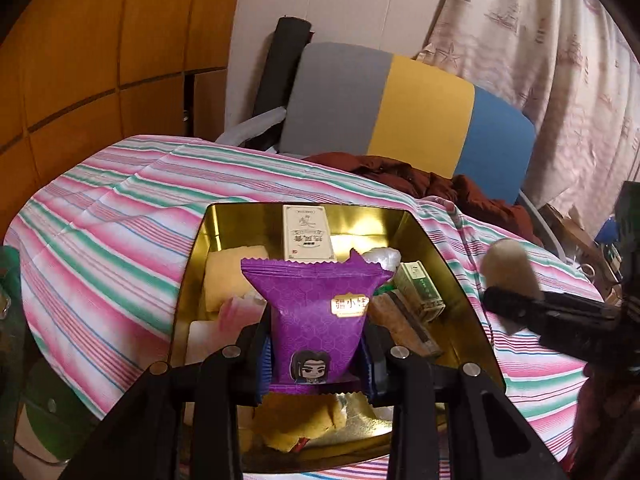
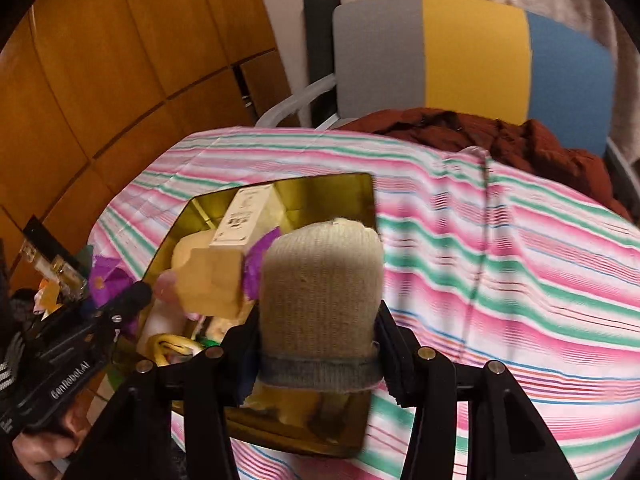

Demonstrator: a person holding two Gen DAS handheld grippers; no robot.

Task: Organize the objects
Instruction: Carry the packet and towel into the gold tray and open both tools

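Over the gold metal tin [image 1: 192, 264] on the striped pink-and-green cloth [image 1: 100, 216], the left gripper [image 1: 316, 344] clamps a purple foil snack packet [image 1: 320, 320] by its lower half, holding it upright above the middle of the tin, presumably so it can drop in among the cream carton [image 1: 307, 234] at the far wall and the small green box [image 1: 420, 292] by the right wall.

From the right wrist, the right gripper [image 2: 320, 344] pinches a beige knitted sock roll [image 2: 320, 292] at its grey cuff, poised over the tin's near right corner, seemingly waiting its turn.
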